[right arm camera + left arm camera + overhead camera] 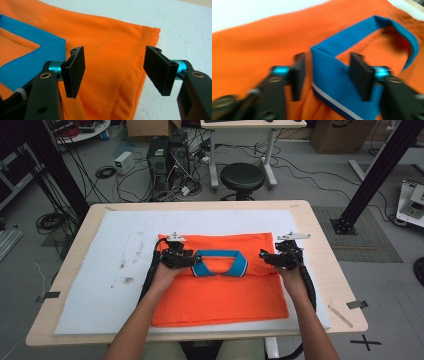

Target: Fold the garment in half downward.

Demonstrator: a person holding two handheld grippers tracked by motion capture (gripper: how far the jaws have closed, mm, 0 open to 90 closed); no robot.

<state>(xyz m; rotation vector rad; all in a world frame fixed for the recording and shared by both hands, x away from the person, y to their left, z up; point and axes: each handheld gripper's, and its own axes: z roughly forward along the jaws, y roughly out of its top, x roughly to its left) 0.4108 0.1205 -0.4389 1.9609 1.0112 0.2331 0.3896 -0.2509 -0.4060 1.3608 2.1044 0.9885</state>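
We see the folded orange shirt (220,280) lying flat on the white pad (100,270) of the desk (330,275), its long axis running left to right, the blue collar (220,262) between our hands. The left hand-held gripper (192,260) is nearer: its spread jaws already straddle the collar's left end without pressing it. The right hand-held gripper (264,256) stands spread over the shirt's right shoulder fold, just beside the collar.

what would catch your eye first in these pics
A bright orange shirt lies folded on the white pad in the middle of the table, its blue collar standing out. The left gripper sits at the collar's left end and the right gripper at the shirt's right edge, both with jaws apart.
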